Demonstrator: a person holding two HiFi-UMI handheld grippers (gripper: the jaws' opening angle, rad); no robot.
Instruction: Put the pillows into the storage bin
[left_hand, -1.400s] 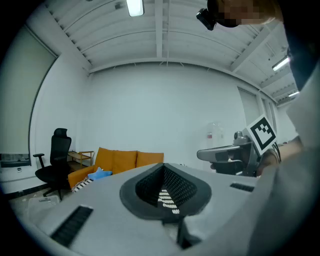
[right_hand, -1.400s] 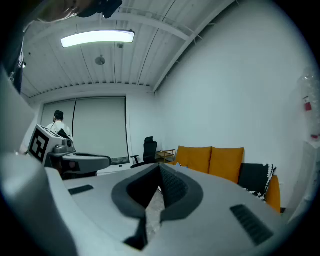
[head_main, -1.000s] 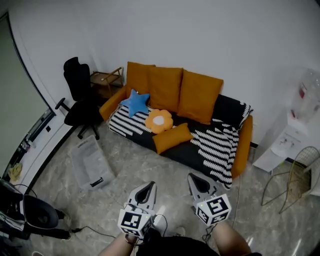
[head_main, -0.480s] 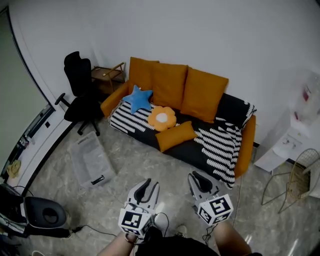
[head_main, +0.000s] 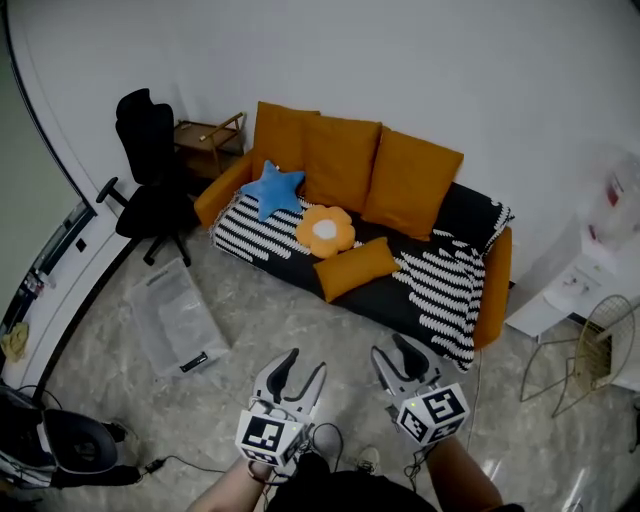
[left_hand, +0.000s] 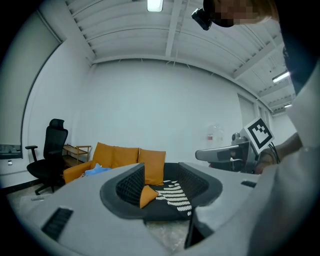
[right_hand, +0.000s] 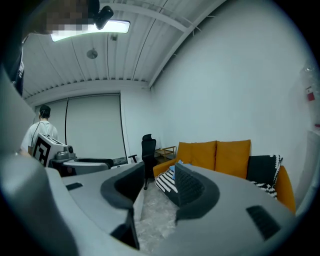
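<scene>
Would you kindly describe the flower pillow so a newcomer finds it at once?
Find the orange sofa by the white wall. On its seat, between the blue star pillow and the oblong orange pillow, lies the flower pillow. Only it has petals and a white centre.

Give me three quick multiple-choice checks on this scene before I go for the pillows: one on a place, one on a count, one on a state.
1. Where does the blue star pillow lie?
A on the sofa seat
B on the floor
C on the office chair

2. How many orange back cushions stand along the sofa's back?
A two
B three
C five

3. How is the left tool?
A shut on a pillow
B open and empty
C shut and empty

Key:
1 A, it rests on the striped blanket on the seat.
2 B, three stand side by side.
3 B, its jaws have just been opening, with nothing between them.
</scene>
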